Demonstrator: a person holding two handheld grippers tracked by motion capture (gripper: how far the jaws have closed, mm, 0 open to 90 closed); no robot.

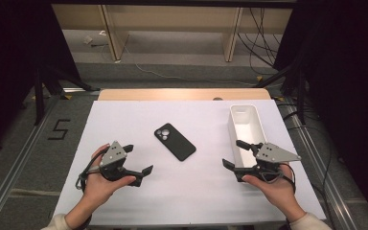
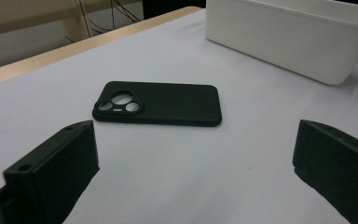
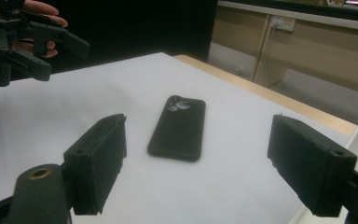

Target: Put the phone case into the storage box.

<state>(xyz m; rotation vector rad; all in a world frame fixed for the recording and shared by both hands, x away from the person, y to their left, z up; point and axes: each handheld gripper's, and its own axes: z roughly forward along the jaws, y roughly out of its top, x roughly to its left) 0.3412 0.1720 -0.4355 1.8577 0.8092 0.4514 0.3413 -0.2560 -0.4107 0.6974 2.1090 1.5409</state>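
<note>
A black phone (image 1: pixel 174 141) lies face down on the white table cover (image 1: pixel 139 191), near the middle and between the 2 hands, its camera cluster at the far-left end as the high view has it. To its right stands a long white bin (image 1: pixel 247 125), lengthwise toward the far edge, apart from the phone.

The left gripper (image 1: pixel 139 160) sits low at the near left, held in the person's left hand (image 1: pixel 98 184); its jaws are spread wide with nothing between them, and they point toward the phone. The right gripper (image 1: pixel 233 154) is at the near right in the right hand (image 1: pixel 275 189), just beside the near end of the bin; its jaws are also spread, empty, and aimed leftward at the phone.

The left gripper view gives what the high view cannot: the phone's 3 lens rings in a raised black bump, and the bin's rounded side wall (image 2: pixel 284 42) rising beyond the phone. It also shows the phone lying flat, well ahead of the 2 jaws and touching neither.

The right gripper view looks along the phone's length from its plain end, with the other gripper and fingertips (image 3: pixel 42 9) at the upper left, and a corner of the bin's rim at the lower right. A pale wooden strip (image 1: pixel 184 94) edges the far side of the table
</note>
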